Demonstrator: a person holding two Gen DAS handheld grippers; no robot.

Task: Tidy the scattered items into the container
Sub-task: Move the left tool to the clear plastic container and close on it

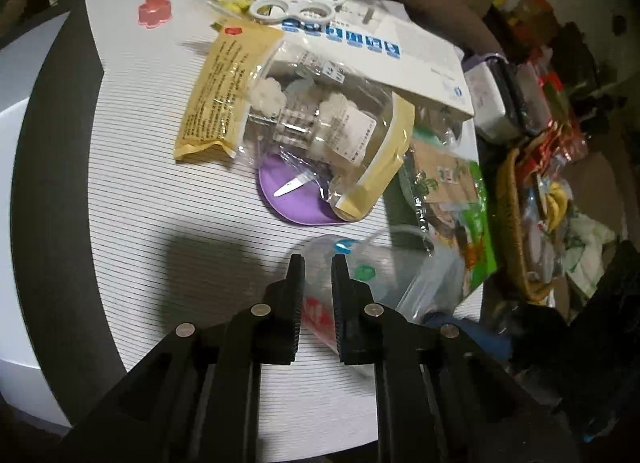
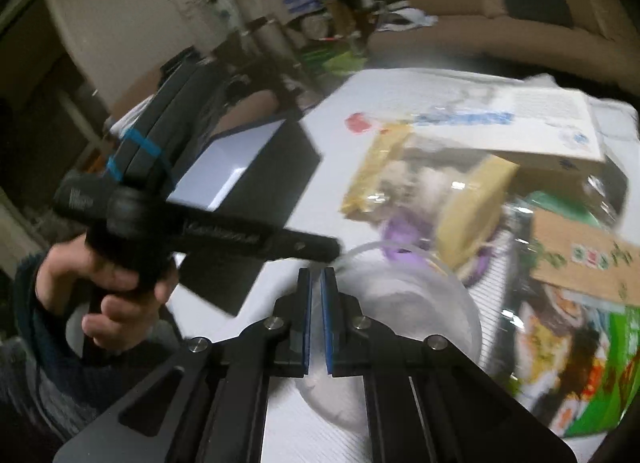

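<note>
Your left gripper (image 1: 318, 263) jaws pinching a clear cup (image 1: 360, 275), your right gripper (image 2: 316, 277) jaws pressed together, empty, above the cluttered tabletop (image 1: 140, 183).

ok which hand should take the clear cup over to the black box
Left, probably: the left tongs sit nearly closed at the rim of the clear cup, and the black box lies on that side. The right tongs are shut.

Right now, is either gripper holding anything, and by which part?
Left gripper appears pinched on the wall of the clear cup, near its rim. Right gripper is shut, apparently empty.
</note>
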